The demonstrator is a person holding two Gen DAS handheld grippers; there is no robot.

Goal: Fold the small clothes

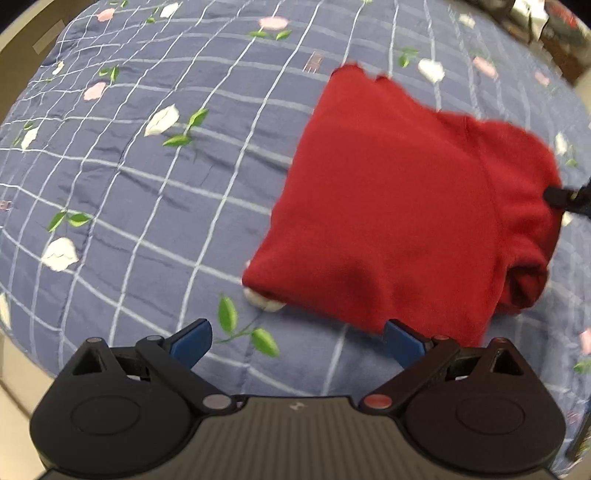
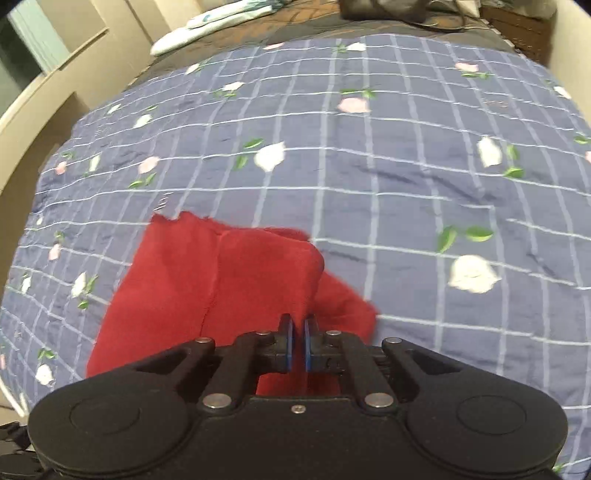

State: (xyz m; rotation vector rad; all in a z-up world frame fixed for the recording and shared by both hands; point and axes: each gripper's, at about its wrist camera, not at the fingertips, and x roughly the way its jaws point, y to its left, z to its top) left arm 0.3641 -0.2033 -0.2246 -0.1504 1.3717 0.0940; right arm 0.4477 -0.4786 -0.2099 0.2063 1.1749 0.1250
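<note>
A small red garment (image 1: 402, 206) lies partly folded on a blue flowered bedspread (image 1: 155, 192), right of centre in the left wrist view. My left gripper (image 1: 297, 341) is open just in front of its near edge, holding nothing. The right gripper shows at the garment's right edge as a dark tip (image 1: 565, 197). In the right wrist view the red garment (image 2: 207, 291) spreads ahead and to the left, and my right gripper (image 2: 298, 334) is shut on a raised fold of it, the cloth pinched between the blue pads (image 2: 289, 343).
The blue checked bedspread (image 2: 406, 177) covers the whole bed. White folded items (image 2: 207, 26) and dark clutter (image 2: 384, 9) lie at the bed's far end. A beige bed frame (image 2: 33, 122) runs along the left. Dark objects (image 1: 546, 22) sit at the far right corner.
</note>
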